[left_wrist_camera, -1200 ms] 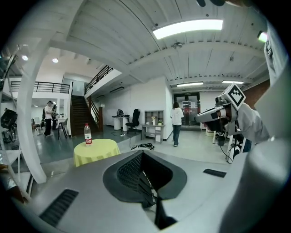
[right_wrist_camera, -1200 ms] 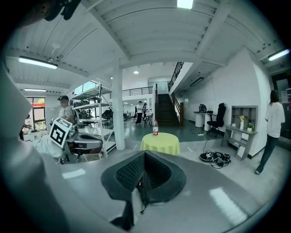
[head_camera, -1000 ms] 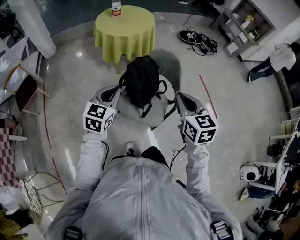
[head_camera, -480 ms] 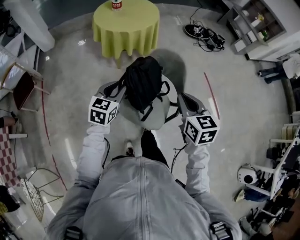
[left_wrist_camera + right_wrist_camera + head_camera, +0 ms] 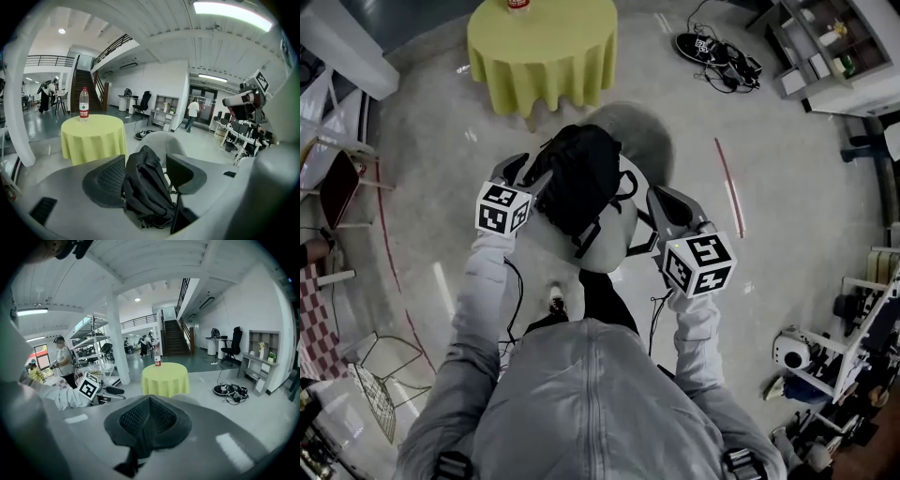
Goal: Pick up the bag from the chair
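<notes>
A black backpack (image 5: 581, 183) lies on a pale round chair (image 5: 614, 234). In the head view my left gripper (image 5: 525, 173) is at the bag's upper left side, touching or nearly touching it. The left gripper view shows that gripper (image 5: 145, 176) open, with the backpack (image 5: 147, 187) between the two pads and the chair's back (image 5: 161, 140) behind it. My right gripper (image 5: 664, 202) hovers just right of the chair. Its pads (image 5: 149, 416) are pressed together, with nothing clearly between them. A thin black strap (image 5: 639, 246) runs from the chair toward it; whether it is held is unclear.
A round table with a yellow-green cloth (image 5: 546, 47) stands beyond the chair, a water bottle (image 5: 84, 104) on it. Shoes and cables (image 5: 712, 52) lie on the floor far right. A folding chair (image 5: 342, 183) is at the left. A camera on a stand (image 5: 789, 349) sits lower right.
The person has stepped closer to the chair. The left gripper has moved in against the bag's left side; the right gripper has stayed beside the chair's right edge.
</notes>
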`<move>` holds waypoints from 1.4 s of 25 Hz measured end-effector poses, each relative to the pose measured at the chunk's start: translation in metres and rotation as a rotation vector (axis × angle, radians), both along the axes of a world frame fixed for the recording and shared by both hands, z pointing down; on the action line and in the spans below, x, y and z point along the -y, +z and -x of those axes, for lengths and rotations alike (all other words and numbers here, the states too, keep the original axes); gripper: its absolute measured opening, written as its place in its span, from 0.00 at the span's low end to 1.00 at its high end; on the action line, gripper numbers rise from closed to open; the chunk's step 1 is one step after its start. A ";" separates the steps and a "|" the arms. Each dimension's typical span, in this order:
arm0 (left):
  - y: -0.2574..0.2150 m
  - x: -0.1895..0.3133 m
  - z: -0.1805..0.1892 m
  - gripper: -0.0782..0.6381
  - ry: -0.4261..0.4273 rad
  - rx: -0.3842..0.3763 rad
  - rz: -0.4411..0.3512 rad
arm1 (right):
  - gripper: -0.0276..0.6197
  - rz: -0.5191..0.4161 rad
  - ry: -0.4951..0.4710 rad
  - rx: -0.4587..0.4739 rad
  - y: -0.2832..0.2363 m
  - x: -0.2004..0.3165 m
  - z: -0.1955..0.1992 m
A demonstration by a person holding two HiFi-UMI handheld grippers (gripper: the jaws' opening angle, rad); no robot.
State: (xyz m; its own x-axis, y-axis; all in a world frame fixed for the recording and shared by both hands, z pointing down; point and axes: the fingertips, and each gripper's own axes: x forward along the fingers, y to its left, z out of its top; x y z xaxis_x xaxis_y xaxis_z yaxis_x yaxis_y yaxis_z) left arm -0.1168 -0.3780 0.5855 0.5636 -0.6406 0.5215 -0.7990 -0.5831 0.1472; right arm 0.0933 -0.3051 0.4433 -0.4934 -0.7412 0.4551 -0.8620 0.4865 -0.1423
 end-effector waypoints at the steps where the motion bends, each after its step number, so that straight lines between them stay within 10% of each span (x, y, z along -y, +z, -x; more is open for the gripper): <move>1: 0.009 0.007 -0.003 0.47 0.009 -0.001 0.012 | 0.06 0.006 -0.001 0.000 0.003 0.006 -0.003; 12: 0.105 0.056 -0.008 0.52 -0.012 0.082 0.101 | 0.06 0.106 0.011 0.001 0.045 0.038 -0.028; 18: 0.125 0.068 -0.008 0.51 -0.065 -0.002 0.121 | 0.06 0.144 0.033 0.006 0.061 0.036 -0.038; 35: 0.106 0.052 -0.050 0.12 0.004 -0.060 0.061 | 0.06 0.143 0.120 0.023 0.063 0.023 -0.071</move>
